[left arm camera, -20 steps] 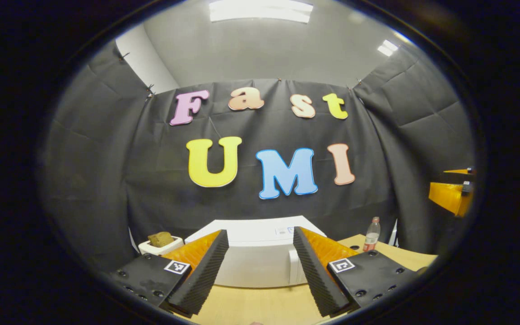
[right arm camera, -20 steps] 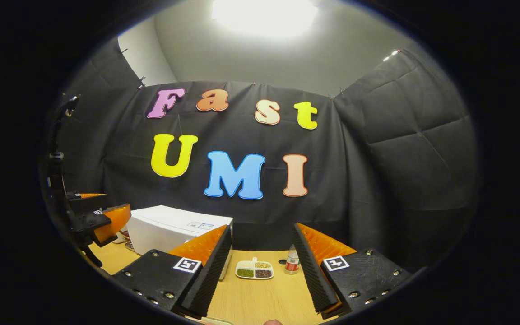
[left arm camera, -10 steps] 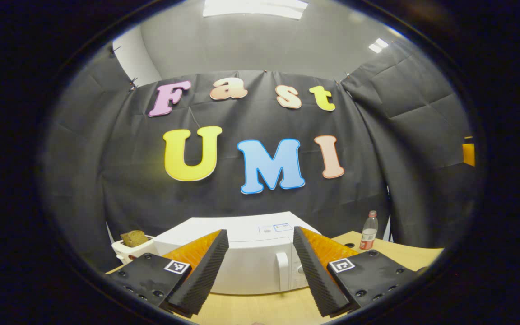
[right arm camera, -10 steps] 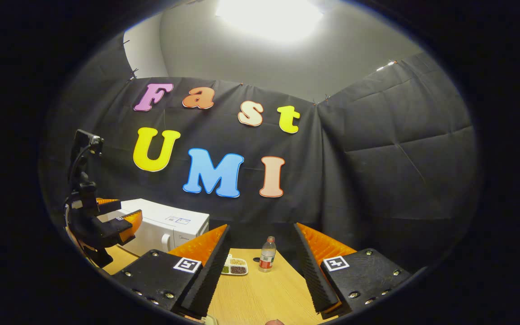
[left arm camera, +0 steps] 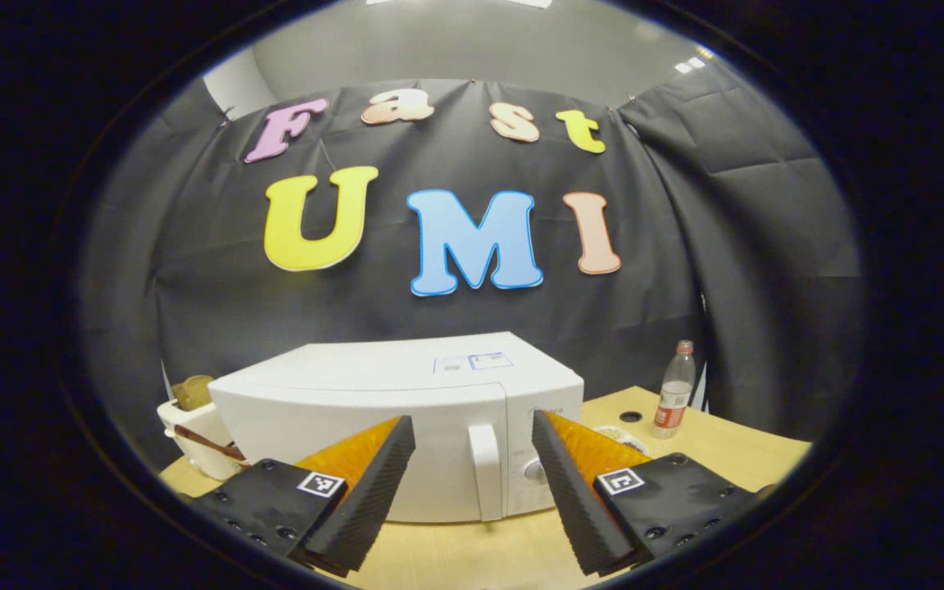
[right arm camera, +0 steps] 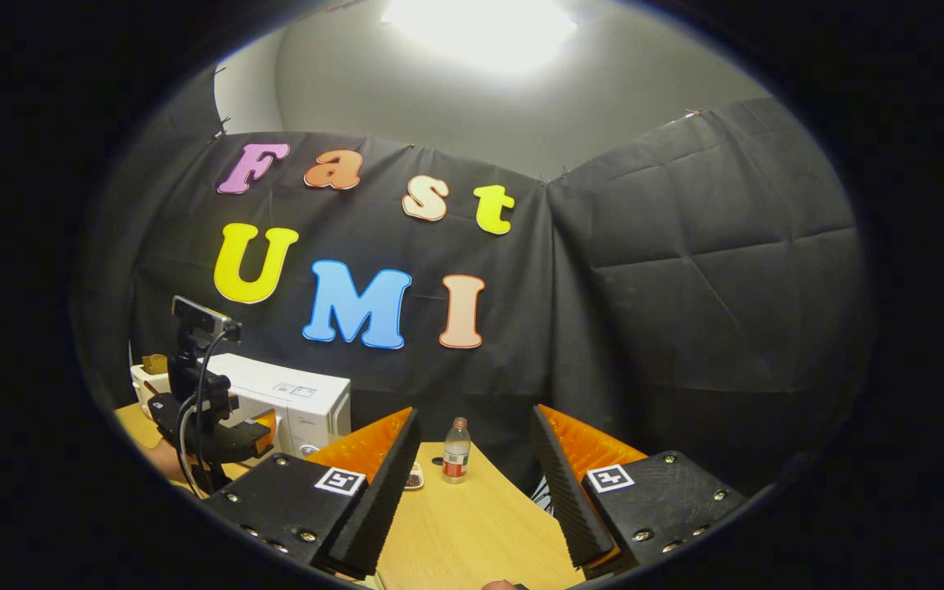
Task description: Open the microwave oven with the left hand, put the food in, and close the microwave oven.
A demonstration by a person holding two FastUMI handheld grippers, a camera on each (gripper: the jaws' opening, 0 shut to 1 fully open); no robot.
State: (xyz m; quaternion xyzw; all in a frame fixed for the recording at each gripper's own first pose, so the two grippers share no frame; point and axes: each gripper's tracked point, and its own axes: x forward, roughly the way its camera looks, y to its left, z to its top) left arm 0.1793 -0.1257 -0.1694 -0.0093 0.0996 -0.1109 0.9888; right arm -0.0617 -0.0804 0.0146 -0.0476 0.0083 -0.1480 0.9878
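A white microwave (left arm camera: 398, 410) stands shut on the wooden table, its vertical door handle (left arm camera: 484, 471) facing me. My left gripper (left arm camera: 472, 500) is open a short way in front of that handle, which shows between the fingers, with nothing held. In the right gripper view the microwave (right arm camera: 292, 397) sits far left with the left gripper (right arm camera: 255, 434) before it. My right gripper (right arm camera: 472, 492) is open and empty over the table. A small white food dish (right arm camera: 415, 477) peeks out behind its left finger; a rim of the dish (left arm camera: 624, 434) shows right of the microwave.
A clear bottle with a red label (left arm camera: 673, 389) stands right of the microwave, near the back wall, also the bottle (right arm camera: 456, 451) between my right fingers. A white toaster with bread (left arm camera: 193, 410) sits left of the microwave. Bare wooden table (right arm camera: 472, 533) lies ahead.
The left gripper has dropped and come closer to the microwave, whose door and handle now show. The right gripper has swung right, so the microwave and dish slid left.
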